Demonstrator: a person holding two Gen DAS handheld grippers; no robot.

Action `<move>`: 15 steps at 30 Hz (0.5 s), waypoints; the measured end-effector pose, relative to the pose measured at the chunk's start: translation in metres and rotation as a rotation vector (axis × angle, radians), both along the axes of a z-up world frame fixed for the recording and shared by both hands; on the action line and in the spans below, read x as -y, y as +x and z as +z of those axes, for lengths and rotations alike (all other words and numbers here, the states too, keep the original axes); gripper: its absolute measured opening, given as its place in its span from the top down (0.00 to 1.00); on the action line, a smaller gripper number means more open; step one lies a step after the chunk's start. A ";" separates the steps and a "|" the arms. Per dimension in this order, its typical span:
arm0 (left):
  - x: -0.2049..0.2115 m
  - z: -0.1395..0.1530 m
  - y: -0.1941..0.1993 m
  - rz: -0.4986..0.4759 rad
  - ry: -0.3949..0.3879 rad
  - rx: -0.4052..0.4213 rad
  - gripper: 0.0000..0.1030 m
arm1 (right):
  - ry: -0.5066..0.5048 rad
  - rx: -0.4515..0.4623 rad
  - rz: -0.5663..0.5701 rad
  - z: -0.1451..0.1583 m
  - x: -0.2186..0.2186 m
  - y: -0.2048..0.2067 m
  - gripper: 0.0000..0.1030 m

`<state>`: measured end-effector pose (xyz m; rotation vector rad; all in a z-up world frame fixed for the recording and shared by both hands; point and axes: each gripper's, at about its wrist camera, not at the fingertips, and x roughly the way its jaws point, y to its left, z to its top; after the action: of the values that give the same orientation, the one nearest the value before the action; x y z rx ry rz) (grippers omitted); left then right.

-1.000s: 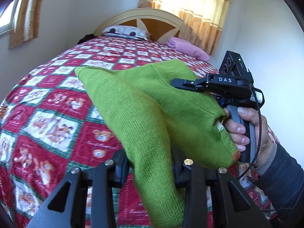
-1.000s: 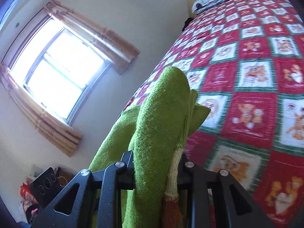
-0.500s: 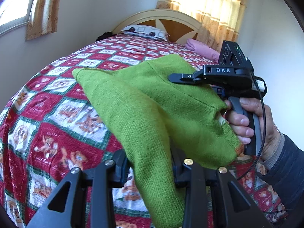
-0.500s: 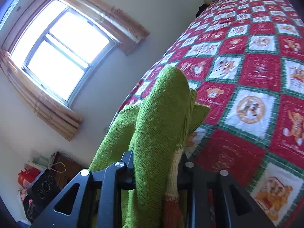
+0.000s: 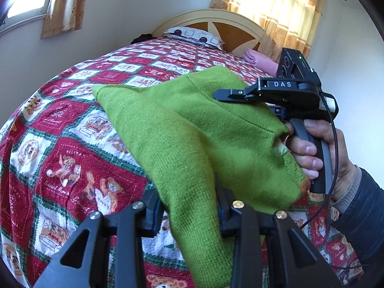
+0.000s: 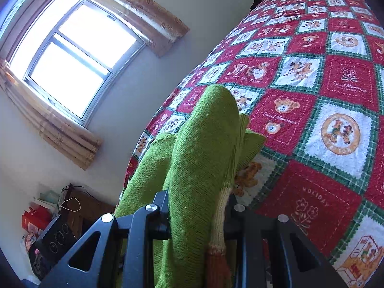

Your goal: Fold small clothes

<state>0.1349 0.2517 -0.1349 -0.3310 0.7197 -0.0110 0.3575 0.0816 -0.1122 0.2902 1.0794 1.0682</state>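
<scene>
A small green knitted garment (image 5: 206,129) with a cream and orange trim hangs between both grippers above the bed. My left gripper (image 5: 189,206) is shut on one edge of it; the cloth drapes over and hides the fingertips. The right gripper's body (image 5: 288,91) shows at the right of the left wrist view, held by a hand, with the cloth under it. In the right wrist view my right gripper (image 6: 199,216) is shut on the garment (image 6: 201,158), whose folds fill the gap and cover the fingertips.
A red, white and green patchwork bedspread (image 5: 72,158) covers the bed below, also in the right wrist view (image 6: 324,110). A pillow (image 5: 194,33), headboard and pink cloth (image 5: 259,60) lie at the far end. A window (image 6: 72,60) and floor clutter (image 6: 48,220) are at the bed's side.
Both grippers have moved with the garment, still held taut between them; the bed now looks larger and nearer in both views. Neither grip has changed.
</scene>
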 end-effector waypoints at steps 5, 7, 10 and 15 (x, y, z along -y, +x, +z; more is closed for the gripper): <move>-0.001 -0.005 -0.001 0.005 -0.006 -0.007 0.66 | -0.007 -0.010 0.003 -0.003 -0.004 0.003 0.74; -0.002 -0.007 -0.001 0.005 -0.008 -0.009 0.66 | -0.007 -0.020 -0.001 -0.006 -0.003 0.005 0.74; -0.003 -0.010 -0.001 0.006 -0.012 -0.013 0.66 | -0.008 -0.030 -0.005 -0.009 -0.003 0.006 0.74; -0.006 -0.017 -0.005 0.006 -0.026 -0.022 0.66 | -0.016 -0.034 0.001 -0.009 -0.007 0.006 0.74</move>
<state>0.1297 0.2573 -0.1521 -0.3580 0.7413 -0.0112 0.3639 0.0885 -0.1215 0.2960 1.1179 1.0585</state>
